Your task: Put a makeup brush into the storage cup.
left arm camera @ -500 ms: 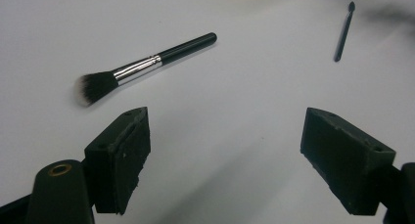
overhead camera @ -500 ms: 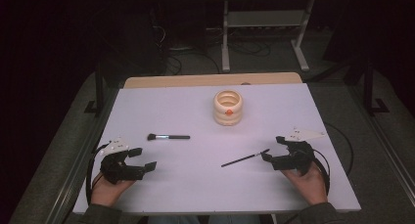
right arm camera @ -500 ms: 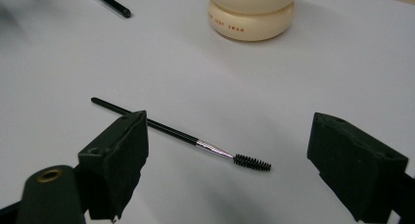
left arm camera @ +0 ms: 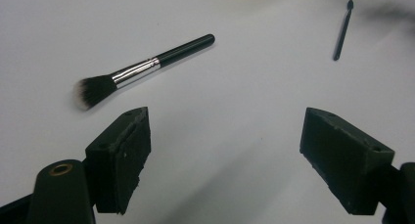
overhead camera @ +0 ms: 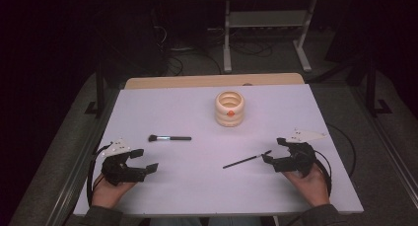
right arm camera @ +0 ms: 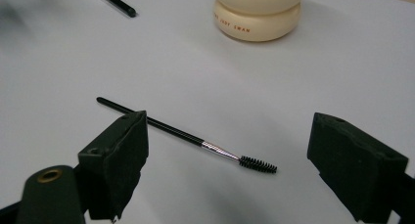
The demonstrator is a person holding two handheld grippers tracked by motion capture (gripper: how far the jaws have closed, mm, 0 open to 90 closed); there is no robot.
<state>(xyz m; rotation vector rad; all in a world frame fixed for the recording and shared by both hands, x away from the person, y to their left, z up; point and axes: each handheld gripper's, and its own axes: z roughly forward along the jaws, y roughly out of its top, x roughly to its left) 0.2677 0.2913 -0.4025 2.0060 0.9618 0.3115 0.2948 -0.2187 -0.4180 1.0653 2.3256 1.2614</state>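
The left gripper (overhead camera: 139,159) rested on the near left part of the white table (overhead camera: 197,186), held by the person's left hand (overhead camera: 111,186). Its jaws stood wide apart and nothing was between them. A little farther from the person than this gripper lay the makeup brush (overhead camera: 169,137), flat on the table, with its bristles pointing left and its black handle pointing right. In the left gripper view the brush (left arm camera: 142,70) was just beyond the jaws and did not touch them.

The right gripper (overhead camera: 276,150) rested on the near right part of the table, held by the right hand (overhead camera: 308,179). Its jaws were also wide and empty. The thin mascara wand (overhead camera: 246,160) lay flat just to the left of this gripper, with its bristle end near the jaws. In the right gripper view the wand (right arm camera: 188,136) lay on the table between and just ahead of the open jaws, and no pad pressed on it.

A cream ringed pot (overhead camera: 229,108) stood upright farther away, near the middle of the table, well apart from both grippers.
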